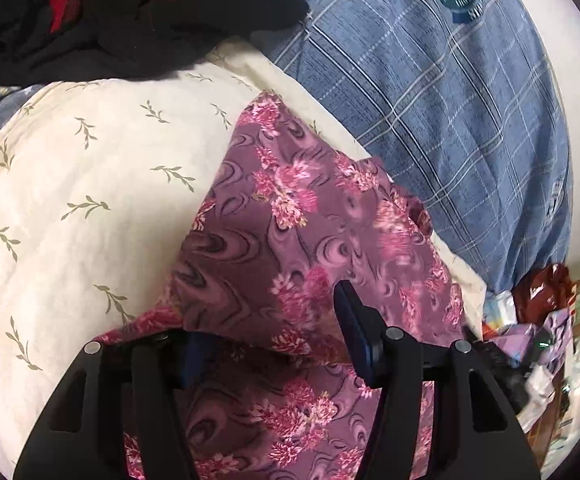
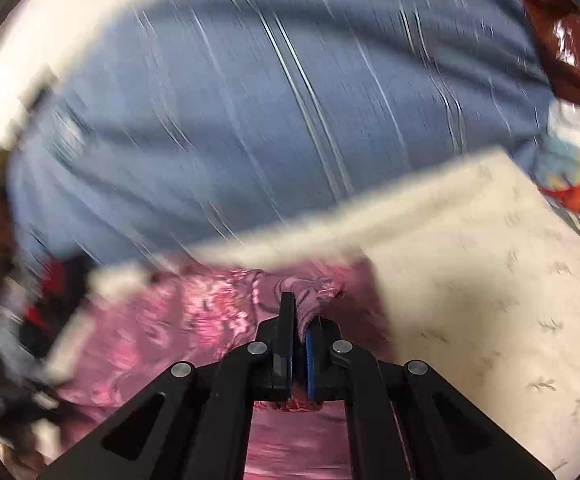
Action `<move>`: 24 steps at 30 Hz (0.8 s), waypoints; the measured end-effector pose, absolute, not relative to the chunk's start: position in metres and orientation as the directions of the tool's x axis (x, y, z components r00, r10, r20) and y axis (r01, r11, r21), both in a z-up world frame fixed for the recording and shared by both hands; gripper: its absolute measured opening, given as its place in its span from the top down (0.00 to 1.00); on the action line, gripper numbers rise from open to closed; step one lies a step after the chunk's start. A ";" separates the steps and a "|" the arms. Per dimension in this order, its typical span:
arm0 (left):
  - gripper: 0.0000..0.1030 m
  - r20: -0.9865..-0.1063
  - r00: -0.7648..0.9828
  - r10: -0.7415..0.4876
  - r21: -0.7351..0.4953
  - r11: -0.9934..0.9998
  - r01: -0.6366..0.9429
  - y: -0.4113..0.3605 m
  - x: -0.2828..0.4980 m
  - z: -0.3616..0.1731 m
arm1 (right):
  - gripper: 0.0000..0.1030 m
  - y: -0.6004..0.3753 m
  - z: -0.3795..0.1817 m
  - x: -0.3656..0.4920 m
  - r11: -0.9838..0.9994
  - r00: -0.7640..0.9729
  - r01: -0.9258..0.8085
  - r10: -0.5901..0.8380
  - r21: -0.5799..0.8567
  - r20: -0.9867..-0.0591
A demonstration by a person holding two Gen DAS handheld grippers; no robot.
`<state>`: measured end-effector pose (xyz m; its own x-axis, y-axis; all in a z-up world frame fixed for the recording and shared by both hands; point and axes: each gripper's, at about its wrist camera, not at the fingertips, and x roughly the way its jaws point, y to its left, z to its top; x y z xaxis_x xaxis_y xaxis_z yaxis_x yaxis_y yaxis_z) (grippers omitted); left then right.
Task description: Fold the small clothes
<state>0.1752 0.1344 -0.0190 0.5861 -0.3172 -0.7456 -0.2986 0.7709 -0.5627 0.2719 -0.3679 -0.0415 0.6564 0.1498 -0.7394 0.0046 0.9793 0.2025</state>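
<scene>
Our right gripper [image 2: 298, 320] has its two black fingers pressed together, and a bunched bit of the purple cloth with pink flowers [image 2: 177, 320] is pinched between the blue pads. The cloth spreads out from that pinch toward the left side of the right wrist view and back under the gripper. This view is smeared, so we cannot make out small details in it.

Our left gripper [image 1: 273, 320] has its fingers standing apart, about half way wide. The same purple flowered cloth [image 1: 290, 208] lies under and between them. The fingertip [image 1: 350, 300] on the right side of the left wrist view sits just above the cloth. The other finger is partly covered by a fold of the cloth, and we cannot tell if it touches. The pads do not squeeze the cloth.

The purple cloth rests on a cream pillow with small green leaf sprigs [image 1: 69, 184], and one pointed corner of the cloth reaches up toward the far edge of the pillow. Beyond the pillow lies a blue checked blanket with thin white lines [image 1: 442, 112]. At the pillow's far left edge sits a heap of black and red clothes [image 1: 89, 20]. Past the pillow's right corner there is a shiny dark red plastic bag [image 1: 542, 292] among other bright wrappers.
</scene>
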 end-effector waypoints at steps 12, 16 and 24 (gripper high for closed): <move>0.44 -0.650 0.611 -0.452 -0.664 0.729 -0.166 0.130 0.120 0.038 | 0.77 -0.376 -0.016 0.219 0.912 0.711 -0.056 0.322 0.406 -0.625; 0.37 -0.714 0.567 -0.411 -0.600 0.776 -0.194 0.137 0.164 0.035 | 0.77 -0.369 -0.033 0.225 0.845 0.660 -0.005 0.405 0.534 -0.633; 0.37 -0.829 0.452 -0.329 -0.478 0.835 -0.271 0.127 0.203 -0.017 | 0.65 -0.363 -0.075 0.242 0.706 0.623 0.086 0.512 0.703 -0.591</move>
<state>0.2032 0.1266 -0.0165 0.4517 -0.3287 -0.8294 -0.2707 0.8353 -0.4785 0.2424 -0.3627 -0.0746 0.6235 0.5122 -0.5907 0.0860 0.7060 0.7029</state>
